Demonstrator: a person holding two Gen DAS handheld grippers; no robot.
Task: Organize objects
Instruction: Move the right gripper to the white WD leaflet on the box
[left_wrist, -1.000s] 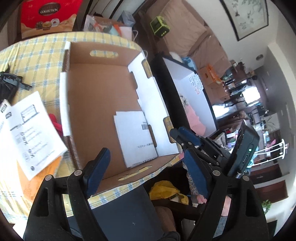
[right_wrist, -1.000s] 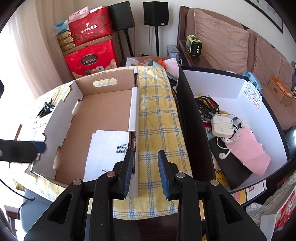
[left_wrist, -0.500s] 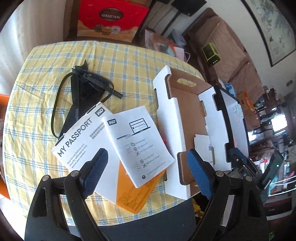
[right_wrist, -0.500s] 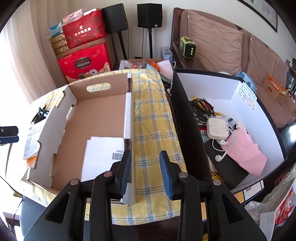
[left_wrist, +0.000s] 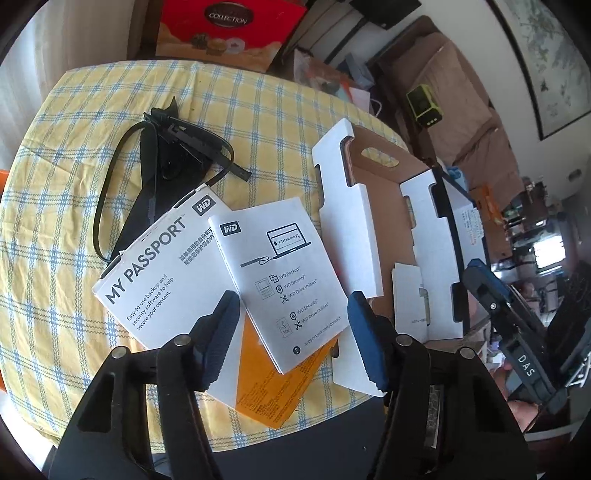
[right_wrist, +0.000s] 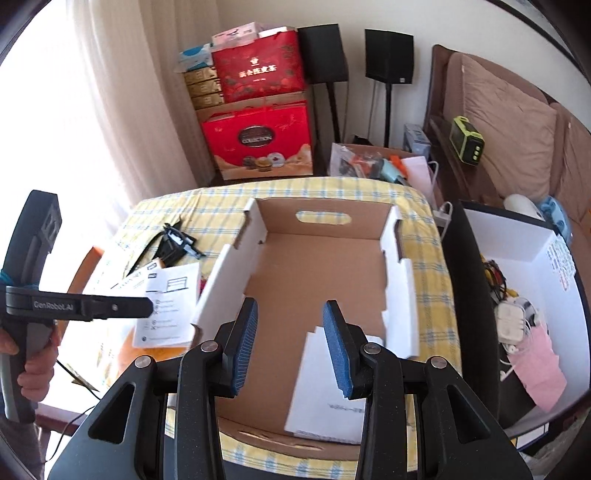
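Left wrist view: the left gripper (left_wrist: 291, 325), swung from the cardboard box (left_wrist: 373, 206), narrows empty around the booklet (left_wrist: 280, 273); right gripper (right_wrist: 291, 347) widens, empty.

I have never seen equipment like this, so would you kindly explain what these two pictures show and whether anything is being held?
A person holds a handheld two-finger gripper in each hand; each carries a camera looking along its fingers. One picture looks past the left gripper at a checked tablecloth, where a WD leaflet, a My Passport booklet, an orange sheet and a black cable lie. The other looks past the right gripper into a cardboard tray holding white paper. Both grippers are open and hold nothing.
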